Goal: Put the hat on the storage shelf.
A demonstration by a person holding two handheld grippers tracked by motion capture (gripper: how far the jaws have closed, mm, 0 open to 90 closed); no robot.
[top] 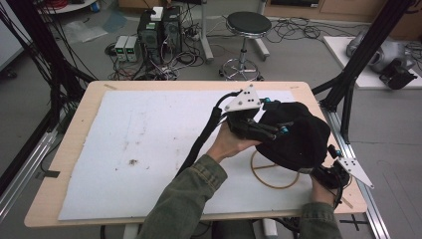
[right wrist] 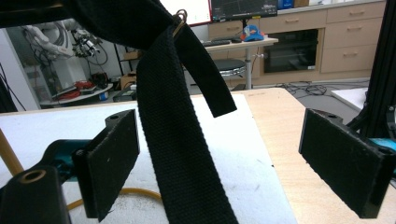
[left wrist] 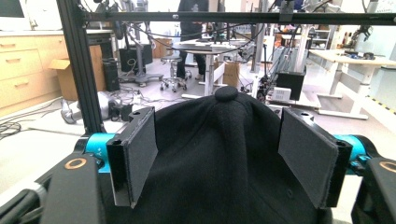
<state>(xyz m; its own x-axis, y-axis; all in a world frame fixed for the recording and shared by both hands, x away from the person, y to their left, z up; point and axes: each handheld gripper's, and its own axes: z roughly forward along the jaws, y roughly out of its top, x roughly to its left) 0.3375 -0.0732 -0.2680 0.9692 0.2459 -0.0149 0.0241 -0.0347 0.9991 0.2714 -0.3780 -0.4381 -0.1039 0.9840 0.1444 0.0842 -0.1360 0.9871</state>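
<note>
A black fabric baseball cap point(top: 293, 135) sits right of centre in the high view, atop a yellow wire stand point(top: 275, 175) on the white foam mat point(top: 149, 149); the left gripper point(top: 259, 122) rests against its crown, jaws spread either side. In the lower right, the right gripper point(top: 331, 174) is spread too; the cap's black woven strap point(right wrist: 177, 140) hangs between its pads, untouched.

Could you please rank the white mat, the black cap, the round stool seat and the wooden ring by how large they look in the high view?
1. white mat
2. black cap
3. and 4. wooden ring and stool seat: they look alike; the ring is partly hidden and the stool stands farther off.
</note>
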